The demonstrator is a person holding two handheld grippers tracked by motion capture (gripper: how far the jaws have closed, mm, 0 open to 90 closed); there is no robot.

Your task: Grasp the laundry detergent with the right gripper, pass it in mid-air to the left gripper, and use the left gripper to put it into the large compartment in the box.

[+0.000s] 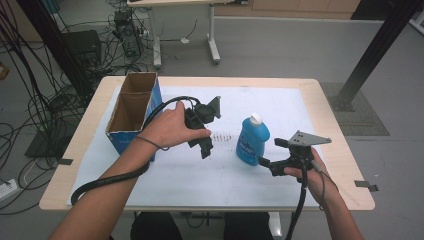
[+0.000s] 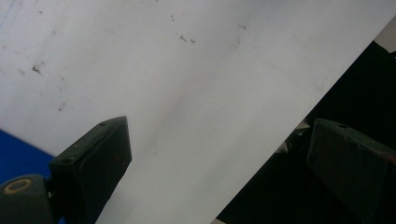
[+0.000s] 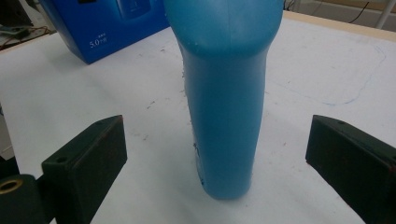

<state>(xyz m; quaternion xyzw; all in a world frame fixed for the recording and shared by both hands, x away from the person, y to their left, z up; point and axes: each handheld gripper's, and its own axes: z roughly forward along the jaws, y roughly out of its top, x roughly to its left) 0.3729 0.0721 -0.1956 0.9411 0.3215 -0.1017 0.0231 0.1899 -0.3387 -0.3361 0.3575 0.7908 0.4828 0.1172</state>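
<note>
While the blue detergent bottle (image 3: pixel 224 98) stands upright mid-mat between the right gripper's (image 1: pixel 266 164) spread jaws, centre them on its narrow body (left gripper (image 1: pixel 204 145) idles, also open) before squeezing.

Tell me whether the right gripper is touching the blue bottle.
Apart. The right gripper view shows the right gripper open, white sheet visible between each jaw and the blue bottle.

We see even, soft overhead light in the high view; the white mat (image 1: pixel 280 107) is bright, without hard glare, and shadows under the blue bottle (image 1: pixel 252 140) fall faintly toward 6 o'clock. In both gripper views the near black jaws blur at 7 and 4 o'clock. The left gripper view is hazy and washed out.
</note>
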